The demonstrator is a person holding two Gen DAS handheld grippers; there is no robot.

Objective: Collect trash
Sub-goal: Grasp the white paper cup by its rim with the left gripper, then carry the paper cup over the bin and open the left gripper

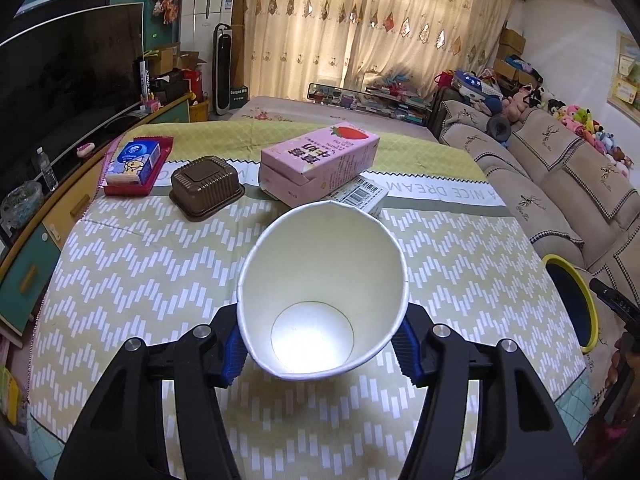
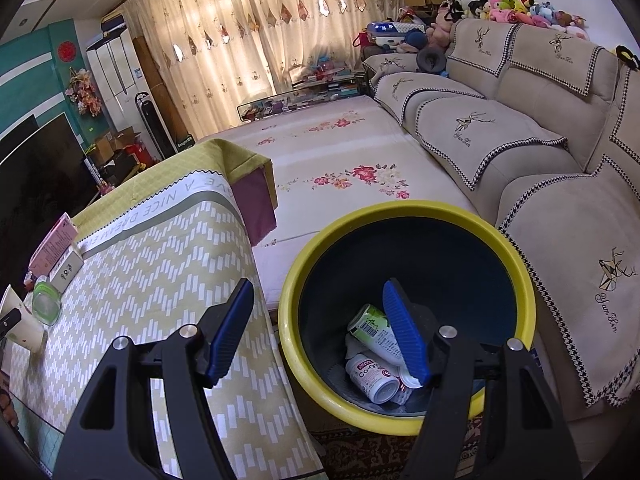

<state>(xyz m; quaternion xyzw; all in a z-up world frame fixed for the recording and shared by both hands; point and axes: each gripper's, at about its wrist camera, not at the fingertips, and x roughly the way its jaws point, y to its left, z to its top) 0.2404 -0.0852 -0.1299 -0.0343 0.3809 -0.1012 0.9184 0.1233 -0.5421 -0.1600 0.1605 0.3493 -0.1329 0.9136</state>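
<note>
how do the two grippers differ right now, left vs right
The left gripper has its blue pads against a white paper cup, whose rim looks squeezed out of round; the right gripper is open and holds nothing. The left is above the patterned tablecloth; the right hangs over the yellow-rimmed trash bin. Both have black arms with ribbed blue pads.

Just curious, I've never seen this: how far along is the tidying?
Partly done. Two bottles already lie in the bin. The left tool is squeezing a paper cup; the right tool hangs open over the bin. A pink carton, brown tub and tissue pack remain.
</note>
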